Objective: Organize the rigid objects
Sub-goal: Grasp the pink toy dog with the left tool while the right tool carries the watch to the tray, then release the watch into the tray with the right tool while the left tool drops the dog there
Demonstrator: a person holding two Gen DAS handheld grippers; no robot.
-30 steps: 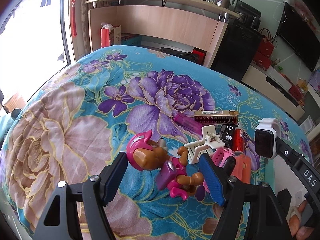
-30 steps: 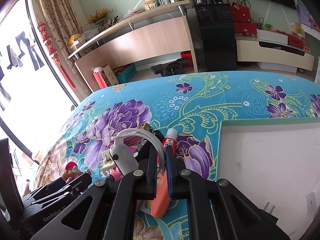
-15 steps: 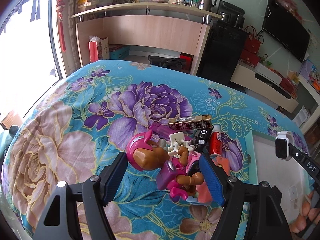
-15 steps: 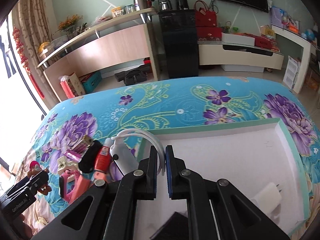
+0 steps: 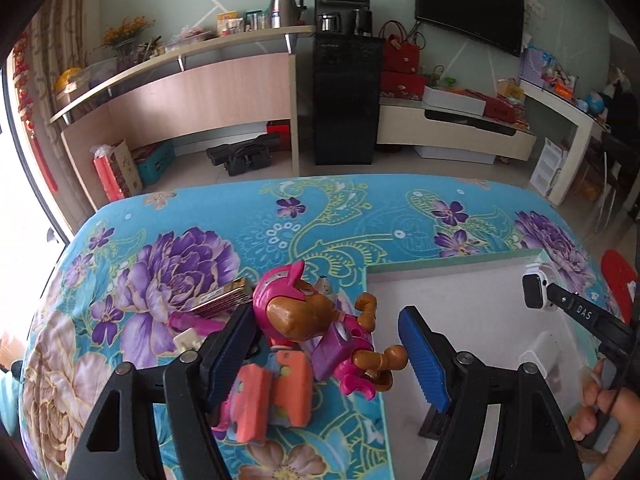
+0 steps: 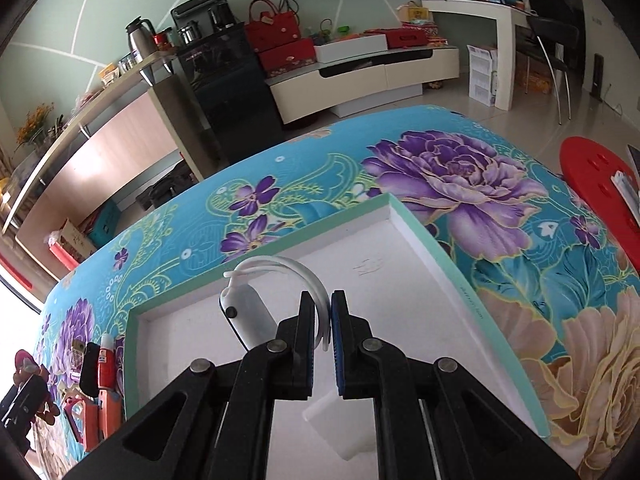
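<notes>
My left gripper is shut on a pink and brown toy dog figure, held above the floral cloth near the left edge of the white tray. My right gripper is shut on the strap of a white smartwatch and holds it over the tray. The watch also shows in the left wrist view. A white charger plug lies in the tray under the right gripper.
Left of the tray lies a pile: orange-pink toy, patterned box, pink tube, red glue tube, black item. A red stool stands at the right.
Both grippers have moved right from the pile towards the tray. The watch now hangs over the tray's middle, and the toy dog is near the tray's left edge.
</notes>
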